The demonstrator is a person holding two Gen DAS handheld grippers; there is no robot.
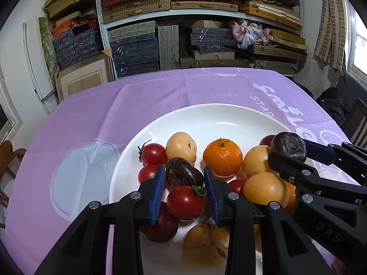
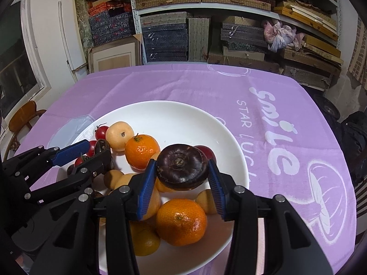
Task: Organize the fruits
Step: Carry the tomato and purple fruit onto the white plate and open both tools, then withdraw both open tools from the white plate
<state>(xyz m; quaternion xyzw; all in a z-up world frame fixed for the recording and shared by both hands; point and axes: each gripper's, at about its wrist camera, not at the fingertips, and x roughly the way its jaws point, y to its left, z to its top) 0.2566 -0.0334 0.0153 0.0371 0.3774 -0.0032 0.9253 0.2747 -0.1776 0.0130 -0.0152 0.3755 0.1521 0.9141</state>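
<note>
A white plate (image 1: 229, 116) on the purple cloth holds several fruits: red tomatoes, yellow round fruits, oranges and dark purple fruits. My left gripper (image 1: 184, 193) is open, its blue pads on either side of a red tomato (image 1: 185, 202) with a gap on each side, just behind a dark oblong fruit (image 1: 182, 175). My right gripper (image 2: 182, 178) is shut on a dark purple round fruit (image 2: 182, 167), held above the plate (image 2: 174, 114) over an orange (image 2: 181, 221). That fruit (image 1: 288, 145) and right gripper show at the right in the left wrist view.
The purple tablecloth (image 2: 263, 96) with white "smile" lettering covers the table. Shelves stacked with boxes (image 1: 195, 23) stand behind the table's far edge. A wooden chair (image 2: 25, 114) is at the left, another chair (image 1: 357, 119) at the right.
</note>
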